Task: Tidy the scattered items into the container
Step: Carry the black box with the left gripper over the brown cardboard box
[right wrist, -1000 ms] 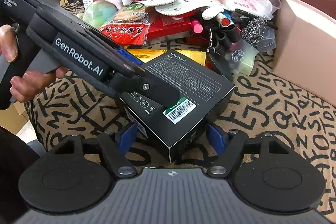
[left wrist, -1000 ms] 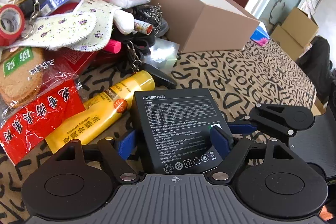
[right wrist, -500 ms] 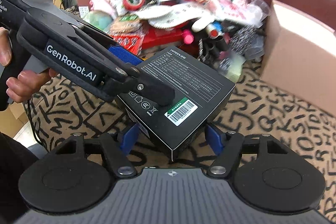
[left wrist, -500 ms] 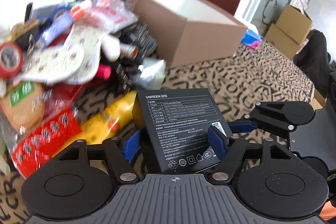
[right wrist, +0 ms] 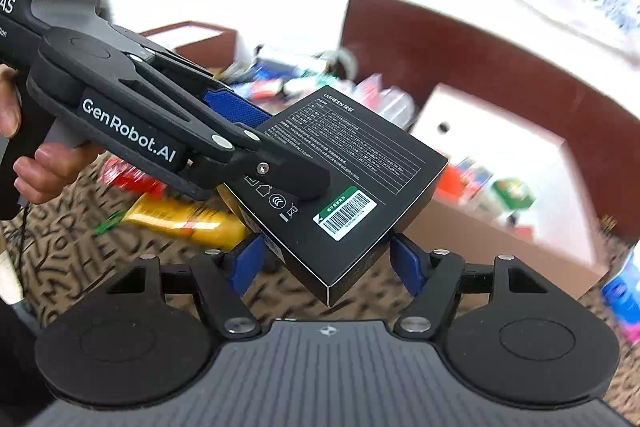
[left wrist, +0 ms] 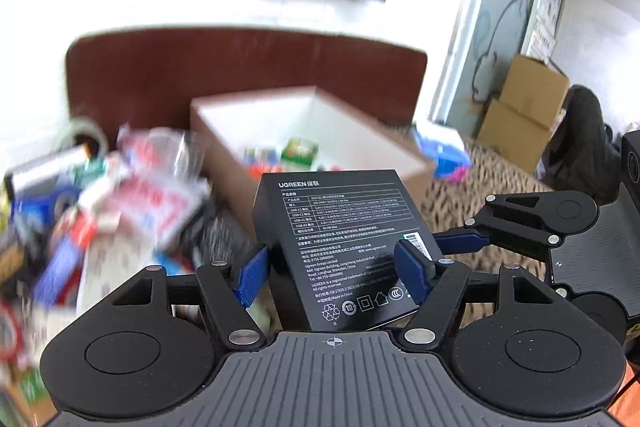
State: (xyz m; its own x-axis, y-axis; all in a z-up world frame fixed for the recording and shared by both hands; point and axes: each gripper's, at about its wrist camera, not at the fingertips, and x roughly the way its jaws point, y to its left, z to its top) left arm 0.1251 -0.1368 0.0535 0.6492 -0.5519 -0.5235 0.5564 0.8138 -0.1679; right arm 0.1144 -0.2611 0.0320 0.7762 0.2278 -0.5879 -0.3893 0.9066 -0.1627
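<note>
A black UGREEN box (left wrist: 344,247) is held in the air by both grippers. My left gripper (left wrist: 334,271) is shut on its sides. My right gripper (right wrist: 328,263) is shut on its lower corner; the box (right wrist: 352,175) fills the middle of the right wrist view. The brown cardboard container (left wrist: 316,131) stands open just beyond the box, with several small items inside. It also shows in the right wrist view (right wrist: 500,227) at right. The left gripper's fingers (right wrist: 240,115) cross the right wrist view from the left.
A blurred pile of scattered items (left wrist: 100,195) lies left of the container on the patterned tablecloth (left wrist: 480,195). A yellow tube (right wrist: 184,219) lies under the box. A dark red chair back (left wrist: 240,67) stands behind. Cardboard cartons (left wrist: 524,111) sit at far right.
Both grippers have lifted the black box off the table and carried it up toward the container. The container's inside has come into view.
</note>
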